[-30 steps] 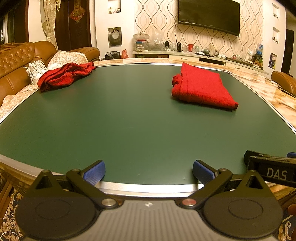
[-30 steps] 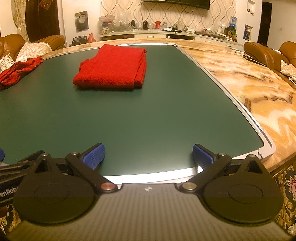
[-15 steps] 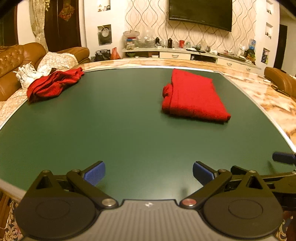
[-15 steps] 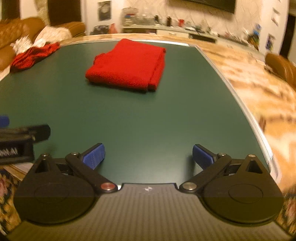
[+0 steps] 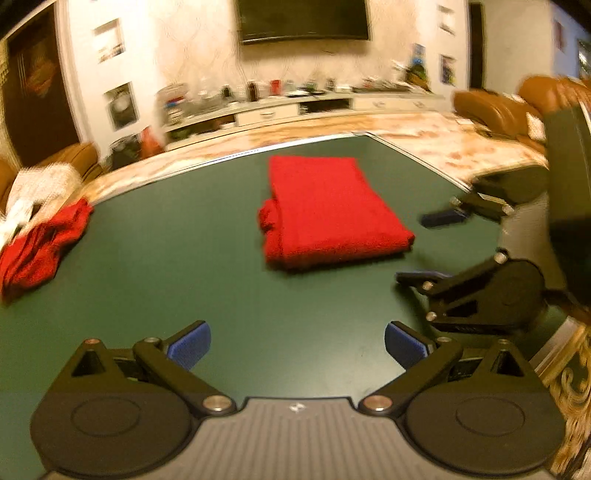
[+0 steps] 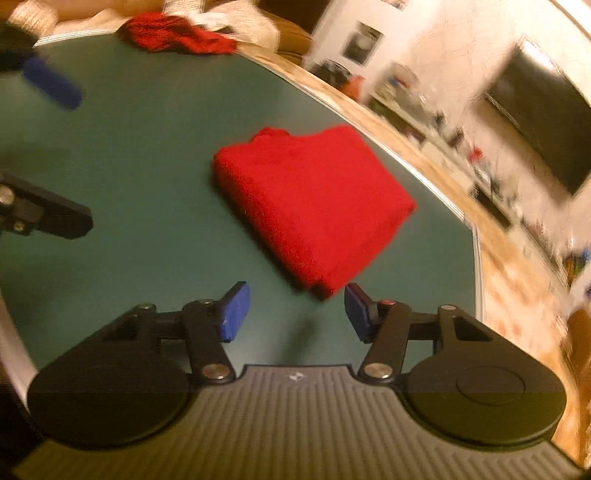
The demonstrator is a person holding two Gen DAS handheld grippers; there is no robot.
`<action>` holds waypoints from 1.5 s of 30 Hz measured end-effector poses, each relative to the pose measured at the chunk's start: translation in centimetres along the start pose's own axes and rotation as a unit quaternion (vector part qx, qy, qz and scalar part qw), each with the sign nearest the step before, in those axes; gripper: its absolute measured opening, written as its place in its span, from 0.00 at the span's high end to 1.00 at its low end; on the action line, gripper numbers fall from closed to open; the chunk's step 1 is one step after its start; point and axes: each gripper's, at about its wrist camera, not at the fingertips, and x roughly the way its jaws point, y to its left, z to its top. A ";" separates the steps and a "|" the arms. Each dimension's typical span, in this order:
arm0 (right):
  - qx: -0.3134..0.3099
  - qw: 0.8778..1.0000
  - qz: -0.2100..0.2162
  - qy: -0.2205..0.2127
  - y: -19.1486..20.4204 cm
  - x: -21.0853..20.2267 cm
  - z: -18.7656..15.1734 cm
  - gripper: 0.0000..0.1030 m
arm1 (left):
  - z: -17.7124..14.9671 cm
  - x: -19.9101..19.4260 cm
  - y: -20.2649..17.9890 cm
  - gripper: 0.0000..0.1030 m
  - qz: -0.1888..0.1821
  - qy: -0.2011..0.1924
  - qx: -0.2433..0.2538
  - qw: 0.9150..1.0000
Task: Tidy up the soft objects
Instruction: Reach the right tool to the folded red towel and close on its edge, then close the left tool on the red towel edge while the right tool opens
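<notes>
A folded red towel lies flat on the green table, towards its right side. A crumpled red cloth sits at the far left edge. My left gripper hovers wide open over bare table, short of the towel. My right gripper is tilted, its jaws partly narrowed but open, and the towel's near corner lies just ahead of the gap, not pinched. In the left wrist view the right gripper is just right of the towel.
A marble border rings the green surface. A brown sofa with a pale cushion stands behind the crumpled cloth. In the right wrist view the left gripper hangs at the left. Both views are motion-blurred.
Both grippers have moved forward over the table towards the folded towel. The right gripper has rolled sideways, come up to the towel's corner, and its jaws have narrowed.
</notes>
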 end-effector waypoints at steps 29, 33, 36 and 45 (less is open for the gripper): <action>-0.069 0.997 0.027 -0.033 1.0 2.0 2.7 0.90 | 1.8 4.1 6.2 0.12 -0.093 0.099 -0.230 0.964; -0.039 0.998 0.040 -0.038 -0.1 0.7 2.5 0.90 | 2.3 4.6 7.8 0.14 -0.147 0.088 -0.339 0.925; -0.008 0.997 0.057 -0.043 -0.3 -1.0 2.3 0.90 | 2.6 5.3 7.9 0.16 -0.155 0.095 -0.375 0.909; 0.055 0.991 0.114 -0.049 -0.3 -5.4 2.1 0.92 | -0.4 6.0 8.4 0.38 -0.168 0.101 -0.434 0.879</action>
